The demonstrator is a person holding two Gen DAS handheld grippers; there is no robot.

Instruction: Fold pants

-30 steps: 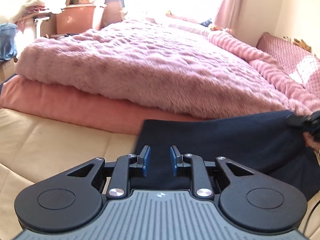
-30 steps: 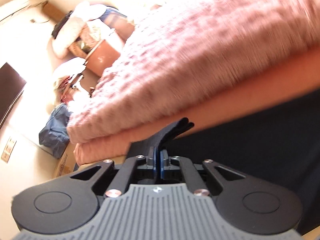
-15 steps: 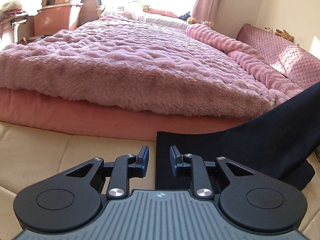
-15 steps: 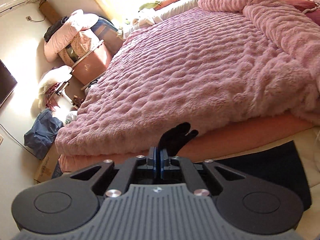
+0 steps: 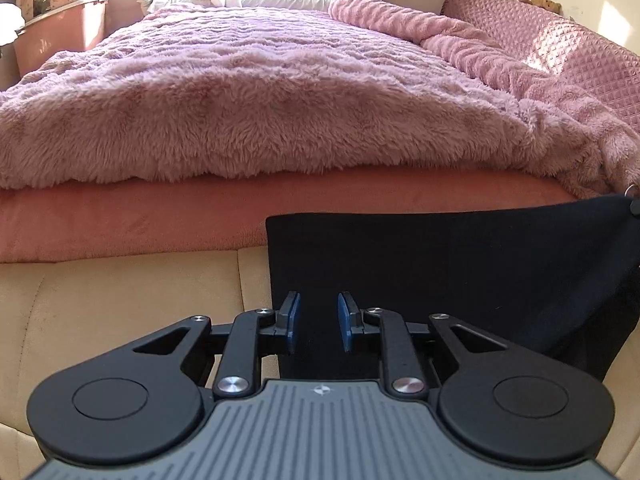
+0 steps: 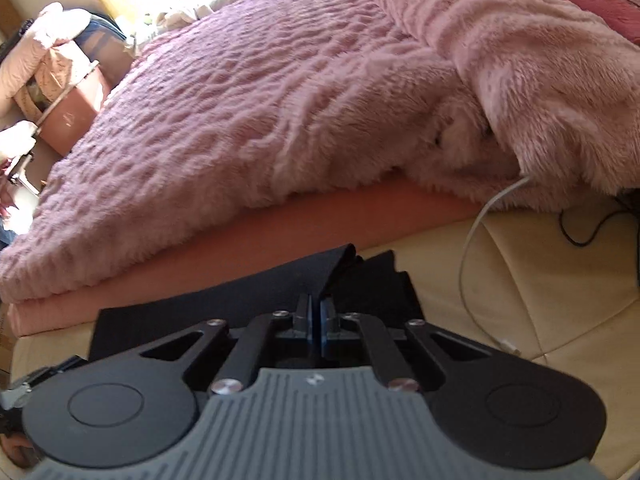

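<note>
Plain, unmarked dark navy pants (image 5: 460, 280) lie flat; left gripper (image 5: 318, 322) jaws spread, right gripper (image 6: 316, 316) jaws pinching a raised fold.

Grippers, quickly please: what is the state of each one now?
Left gripper: open, holding nothing, above the pants.
Right gripper: closed on a pants edge.

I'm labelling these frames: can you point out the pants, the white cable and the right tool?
pants (image 5: 460, 272), left wrist view, flat middle of the dark cloth.
white cable (image 6: 478, 220), right wrist view, its curved run over the cream cushion.
right tool (image 6: 315, 316), right wrist view, between its fingertips.
</note>
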